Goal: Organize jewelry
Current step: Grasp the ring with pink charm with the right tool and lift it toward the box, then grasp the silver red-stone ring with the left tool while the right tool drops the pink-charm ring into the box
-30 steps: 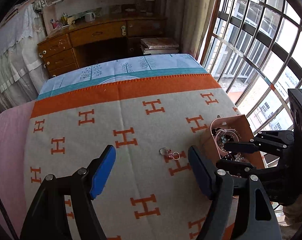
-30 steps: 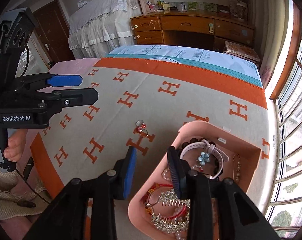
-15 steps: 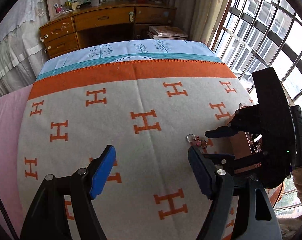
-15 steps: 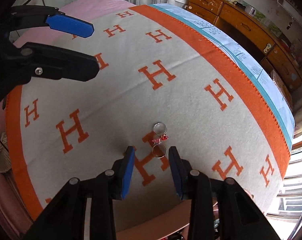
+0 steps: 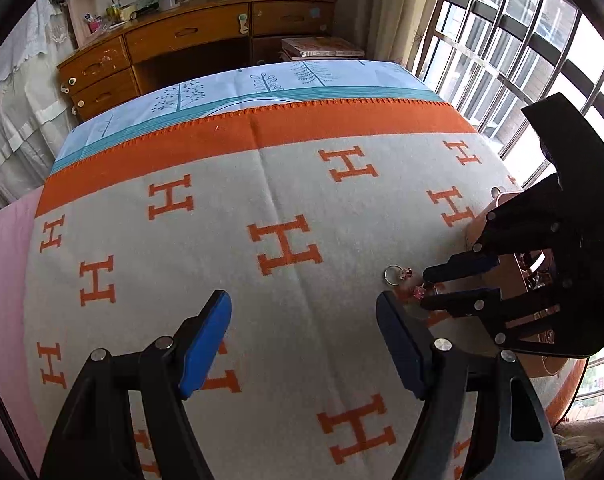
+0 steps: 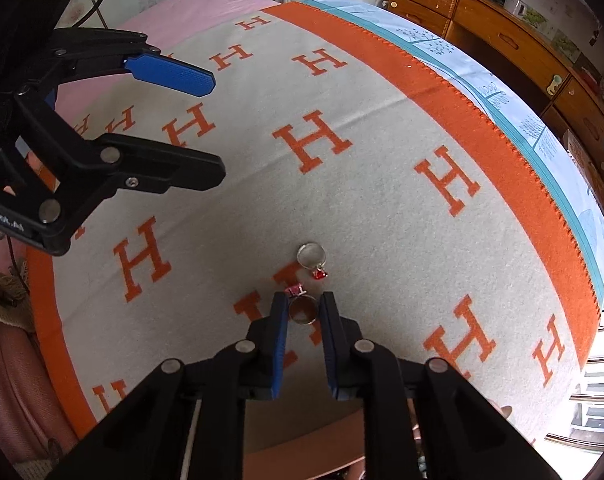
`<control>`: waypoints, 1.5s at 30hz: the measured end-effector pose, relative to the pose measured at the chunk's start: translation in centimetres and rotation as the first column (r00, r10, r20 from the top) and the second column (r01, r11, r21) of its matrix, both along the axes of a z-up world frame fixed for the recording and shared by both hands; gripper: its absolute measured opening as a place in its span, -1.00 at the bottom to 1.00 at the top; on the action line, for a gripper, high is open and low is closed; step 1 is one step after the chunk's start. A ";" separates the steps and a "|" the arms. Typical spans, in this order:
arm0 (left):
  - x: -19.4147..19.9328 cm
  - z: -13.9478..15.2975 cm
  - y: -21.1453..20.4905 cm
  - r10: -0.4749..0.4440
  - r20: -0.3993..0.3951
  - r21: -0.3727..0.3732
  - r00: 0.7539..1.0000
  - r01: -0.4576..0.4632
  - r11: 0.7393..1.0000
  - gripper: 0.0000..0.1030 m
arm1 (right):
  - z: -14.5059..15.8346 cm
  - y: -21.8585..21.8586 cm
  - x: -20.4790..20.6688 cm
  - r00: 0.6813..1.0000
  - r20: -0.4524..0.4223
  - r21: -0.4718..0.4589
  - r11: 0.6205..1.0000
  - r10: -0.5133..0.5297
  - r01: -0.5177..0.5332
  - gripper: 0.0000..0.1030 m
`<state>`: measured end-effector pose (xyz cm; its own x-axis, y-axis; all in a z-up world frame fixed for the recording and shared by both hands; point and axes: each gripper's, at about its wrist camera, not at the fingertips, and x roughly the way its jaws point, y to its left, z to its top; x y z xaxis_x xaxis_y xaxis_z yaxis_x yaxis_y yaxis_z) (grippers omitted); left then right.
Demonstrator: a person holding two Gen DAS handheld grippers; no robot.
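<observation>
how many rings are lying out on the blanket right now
2. One ring with a pink stone sits between the right gripper's fingers. The other ring, red stone, lies just beyond on the blanket. More may be hidden.

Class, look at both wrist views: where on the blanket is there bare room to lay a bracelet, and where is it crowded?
Bare: blanket between its orange border and the left gripper. Crowded: right side, where the right gripper brackets a ring beside another ring and the jewelry box.

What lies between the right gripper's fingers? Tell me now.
A silver ring with a pink stone, flat on the blanket, bracketed by both fingers; the right wrist view shows it.
</observation>
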<state>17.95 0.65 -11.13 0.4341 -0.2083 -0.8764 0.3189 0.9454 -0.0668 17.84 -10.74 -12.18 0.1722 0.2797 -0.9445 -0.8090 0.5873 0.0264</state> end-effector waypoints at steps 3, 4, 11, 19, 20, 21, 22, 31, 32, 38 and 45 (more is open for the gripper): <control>0.3 -0.5 -0.7 -0.030 -0.004 0.009 1.000 0.031 0.999 0.42 | 0.9 -1.0 0.2 0.998 0.017 0.061 0.996 -0.065 0.064 -0.69; 0.4 -0.7 -1.1 -0.047 -0.005 0.011 0.999 0.047 0.999 0.42 | 1.4 -1.6 0.4 0.995 0.020 0.090 0.991 -0.100 0.098 -0.69; 0.7 -2.2 -4.6 -0.231 -0.005 0.070 0.973 0.231 0.970 0.42 | 5.2 -6.2 1.8 0.952 -0.034 0.328 0.897 -0.303 0.297 -0.69; 2.2 -3.8 -6.8 -0.323 -0.005 0.150 0.946 0.320 0.936 0.42 | 6.6 -8.0 1.6 0.936 -0.072 0.428 0.837 -0.344 0.340 -0.69; 2.4 -3.8 -6.9 -0.323 -0.003 0.156 0.946 0.320 0.935 0.42 | 6.5 -8.1 1.7 0.934 -0.077 0.433 0.832 -0.349 0.346 -0.69; 2.6 -3.8 -6.9 -0.322 0.000 0.156 0.947 0.318 0.935 0.42 | 6.5 -8.3 1.8 0.931 -0.082 0.437 0.827 -0.355 0.354 -0.69; 2.8 -3.8 -6.9 -0.320 0.003 0.156 0.947 0.315 0.936 0.42 | 6.4 -8.5 1.8 0.929 -0.090 0.442 0.821 -0.360 0.361 -0.69; 2.7 -3.9 -7.1 -0.337 0.020 0.134 0.941 0.332 0.934 0.20 | 5.7 -10.1 2.0 0.907 -0.144 0.477 0.776 -0.395 0.414 -0.69; 2.6 -3.8 -7.2 -0.342 0.022 0.131 0.939 0.337 0.933 0.18 | 5.6 -10.3 2.1 0.904 -0.152 0.481 0.769 -0.400 0.421 -0.69; 2.6 -3.7 -8.0 -0.398 0.021 0.102 0.917 0.394 0.913 -0.33 | 5.0 -11.5 2.2 0.886 -0.180 0.483 0.746 -0.428 0.459 -0.69; 2.4 -3.7 -8.2 -0.412 0.019 0.102 0.911 0.409 0.907 -0.49 | 4.6 -12.4 1.9 0.873 -0.194 0.488 0.728 -0.448 0.482 -0.69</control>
<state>20.37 -7.50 -14.86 0.3619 -0.2934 -0.8848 0.6807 0.7317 0.0358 19.75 -23.16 -7.61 0.3578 0.6174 -0.7006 -0.4253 0.7757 0.4663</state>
